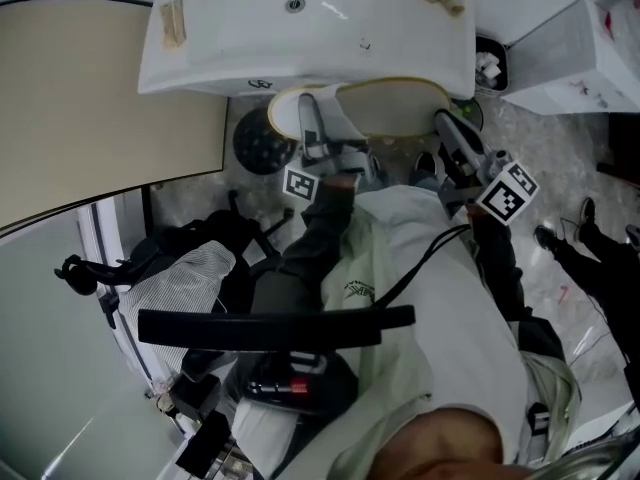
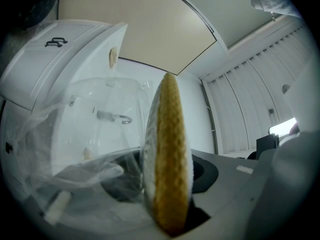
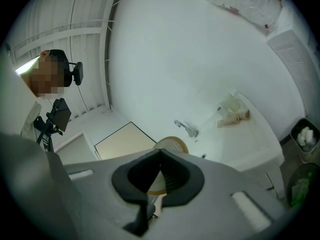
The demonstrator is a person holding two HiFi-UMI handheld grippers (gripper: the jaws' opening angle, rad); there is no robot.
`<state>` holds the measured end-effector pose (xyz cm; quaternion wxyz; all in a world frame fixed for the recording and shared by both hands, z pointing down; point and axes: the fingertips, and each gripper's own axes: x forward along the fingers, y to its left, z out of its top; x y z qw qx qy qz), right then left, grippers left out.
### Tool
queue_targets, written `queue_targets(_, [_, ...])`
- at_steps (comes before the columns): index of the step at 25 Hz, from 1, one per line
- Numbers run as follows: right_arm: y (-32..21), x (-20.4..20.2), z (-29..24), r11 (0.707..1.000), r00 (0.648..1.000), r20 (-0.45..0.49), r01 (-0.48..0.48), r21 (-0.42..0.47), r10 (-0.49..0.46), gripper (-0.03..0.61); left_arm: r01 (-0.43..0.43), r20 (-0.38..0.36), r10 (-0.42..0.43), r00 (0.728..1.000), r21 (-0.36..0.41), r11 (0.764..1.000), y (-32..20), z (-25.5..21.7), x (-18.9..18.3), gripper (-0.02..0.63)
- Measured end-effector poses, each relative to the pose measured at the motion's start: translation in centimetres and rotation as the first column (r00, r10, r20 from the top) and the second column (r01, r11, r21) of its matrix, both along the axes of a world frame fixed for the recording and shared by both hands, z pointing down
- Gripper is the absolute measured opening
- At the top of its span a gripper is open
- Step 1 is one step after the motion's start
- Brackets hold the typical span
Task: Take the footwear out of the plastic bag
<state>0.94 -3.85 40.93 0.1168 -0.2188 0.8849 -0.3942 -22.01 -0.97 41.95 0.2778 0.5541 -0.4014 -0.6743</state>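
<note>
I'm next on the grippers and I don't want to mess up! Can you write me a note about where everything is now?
Left gripper: shut on the slipper, held edge-on in front of the sink.
Right gripper: shut, nothing clearly in it.
Plastic bag: draped beside the slipper.
Done: slipper gripped.
Left: pull it clear of the bag; whether it's fully out is unclear.

We're looking straight along our left gripper (image 2: 172,223), and a slipper (image 2: 169,154) stands upright and edge-on in its jaws, the tan waffle sole facing us. The clear plastic bag (image 2: 85,139) drapes off to the slipper's left. Through it we make out a white sink (image 2: 60,59) and its faucet (image 2: 115,117). Vertical blinds (image 2: 250,114) hang at the right.
</note>
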Motion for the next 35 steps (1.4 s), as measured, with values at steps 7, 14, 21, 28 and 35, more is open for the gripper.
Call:
queue_targets(7, [-0.3,-0.4,-0.2,1.000,1.000,-0.021,0.005,0.013,-0.005,0.000,0.009,0.005,-0.009,1.000,0.010,1.000,0.3,-0.1,-0.3,0.163])
queue_targets(14, [-1.6,0.6,0.1,0.998,0.997,-0.046,-0.062,0.013,0.063,0.000,-0.024,0.010,0.024,1.000,-0.002,1.000,-0.9,-0.2,0.4,0.163])
queue_targets(21, [-2.2,2.7,0.8,0.990,0.988,-0.059,-0.141,-0.007,0.141,0.000,-0.083,0.008,0.083,0.997,-0.017,0.996,-2.4,0.1,1.9,0.163])
queue_targets(28, [-2.3,4.1,0.9,0.985,0.983,-0.067,-0.172,0.007,0.172,0.000,-0.133,0.006,0.133,0.991,-0.027,0.991,-3.7,0.3,3.4,0.163])
queue_targets(35, [-2.2,4.3,1.1,0.985,0.983,-0.065,-0.175,0.005,0.174,0.000,-0.135,0.003,0.136,0.991,-0.028,0.990,-3.6,0.4,3.7,0.163])
